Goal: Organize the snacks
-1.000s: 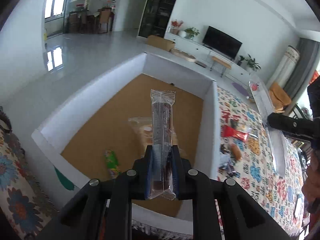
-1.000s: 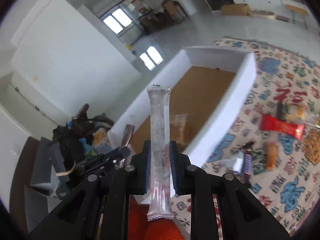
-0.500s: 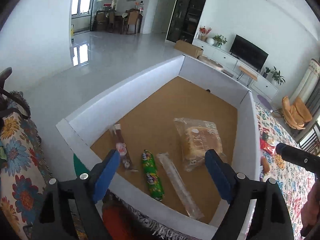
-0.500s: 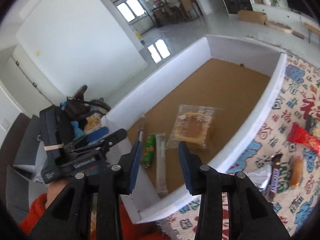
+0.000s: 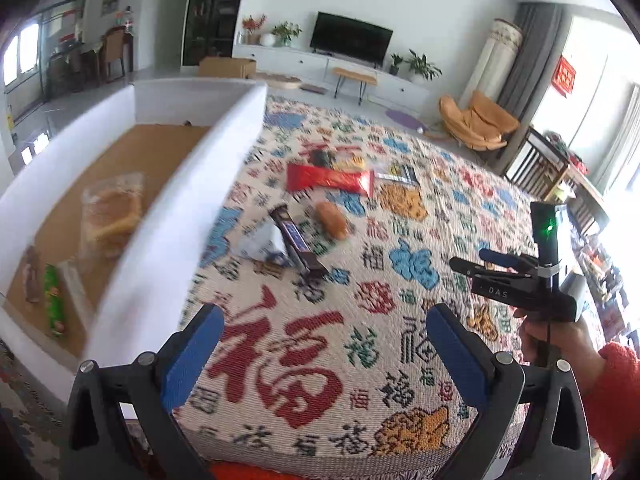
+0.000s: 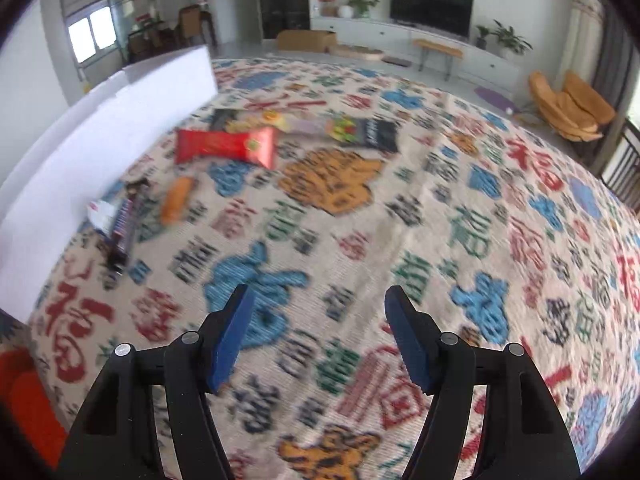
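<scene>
A white-walled box (image 5: 160, 216) with a brown floor stands at the left; inside lie a bagged bun (image 5: 110, 208), a green snack (image 5: 54, 300) and two clear-wrapped sticks. On the patterned cloth (image 5: 360, 320) beside it lie a red packet (image 5: 330, 178), a dark chocolate bar (image 5: 298, 244), a small orange roll (image 5: 332, 220) and more wrappers. My left gripper (image 5: 320, 340) hovers over the near cloth, jaws opening wide, nothing between them. My right gripper (image 6: 318, 332) also hangs over the cloth, jaws opening and empty, the red packet (image 6: 226, 146) and chocolate bar (image 6: 122, 226) far ahead to its left.
The right gripper's body (image 5: 516, 284) and the hand holding it show at the right of the left wrist view. Beyond the table are a TV cabinet (image 5: 352, 68), a small bench (image 5: 356, 76) and an orange chair (image 5: 476, 124). The box wall (image 6: 100, 136) borders the cloth on the left.
Both grippers held a clear-wrapped stick over the box a second ago, then opened and dropped them inside. Both have since swung right, away from the box, over the cloth.
</scene>
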`<action>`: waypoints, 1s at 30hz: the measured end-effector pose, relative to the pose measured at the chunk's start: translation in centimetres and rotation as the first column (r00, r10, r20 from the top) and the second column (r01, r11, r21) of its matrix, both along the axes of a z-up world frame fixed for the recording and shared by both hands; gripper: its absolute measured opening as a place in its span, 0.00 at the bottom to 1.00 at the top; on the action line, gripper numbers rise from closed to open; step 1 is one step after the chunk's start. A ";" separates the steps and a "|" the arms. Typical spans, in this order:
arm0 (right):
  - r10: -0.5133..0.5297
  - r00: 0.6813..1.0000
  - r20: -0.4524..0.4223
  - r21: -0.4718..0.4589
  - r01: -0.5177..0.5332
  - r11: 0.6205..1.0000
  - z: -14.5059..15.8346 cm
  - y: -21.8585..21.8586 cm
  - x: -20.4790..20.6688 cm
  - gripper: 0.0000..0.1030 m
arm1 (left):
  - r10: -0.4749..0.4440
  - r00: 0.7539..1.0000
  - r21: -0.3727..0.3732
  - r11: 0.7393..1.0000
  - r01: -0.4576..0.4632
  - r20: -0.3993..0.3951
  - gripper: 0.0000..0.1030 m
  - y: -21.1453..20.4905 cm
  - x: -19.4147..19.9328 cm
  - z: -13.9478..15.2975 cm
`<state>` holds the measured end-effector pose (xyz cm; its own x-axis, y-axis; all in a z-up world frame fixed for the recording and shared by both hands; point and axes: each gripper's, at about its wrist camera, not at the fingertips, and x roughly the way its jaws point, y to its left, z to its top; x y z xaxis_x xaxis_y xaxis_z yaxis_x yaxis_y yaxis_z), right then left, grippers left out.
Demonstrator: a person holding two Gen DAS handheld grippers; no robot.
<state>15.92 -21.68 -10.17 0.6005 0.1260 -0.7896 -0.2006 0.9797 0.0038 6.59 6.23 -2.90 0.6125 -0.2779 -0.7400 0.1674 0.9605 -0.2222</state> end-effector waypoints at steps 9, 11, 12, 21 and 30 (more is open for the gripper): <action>-0.088 0.995 0.053 -0.053 0.091 0.994 -2.7 -3.4 -2.0 0.70 | 0.033 0.994 0.130 0.991 -0.019 -0.109 0.98 -6.7 4.1 -8.2; -0.095 0.994 0.054 -0.064 0.099 0.993 -2.8 -3.4 -1.8 0.74 | 0.045 0.995 0.164 0.986 -0.030 -0.092 0.98 -7.3 4.5 -8.9; -0.105 0.993 0.052 -0.066 0.108 0.992 -2.8 -3.5 -1.6 0.78 | 0.048 0.996 0.186 0.982 -0.033 -0.074 0.98 -7.6 4.5 -9.0; -0.138 0.990 0.025 -0.025 0.139 0.990 -3.2 -4.3 -1.7 0.86 | 0.043 0.998 0.228 0.973 -0.034 -0.036 1.00 -8.0 4.4 -9.5; -0.138 0.990 0.024 -0.023 0.139 0.990 -3.2 -4.3 -1.7 0.86 | 0.043 0.998 0.229 0.973 -0.034 -0.034 1.00 -8.1 4.3 -9.5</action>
<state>14.25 -26.02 -13.33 0.6285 0.0214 -0.7775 -0.0629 0.9977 -0.0234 10.85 -1.84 -12.45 0.5892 -0.0762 -0.8044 0.1250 0.9921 -0.0024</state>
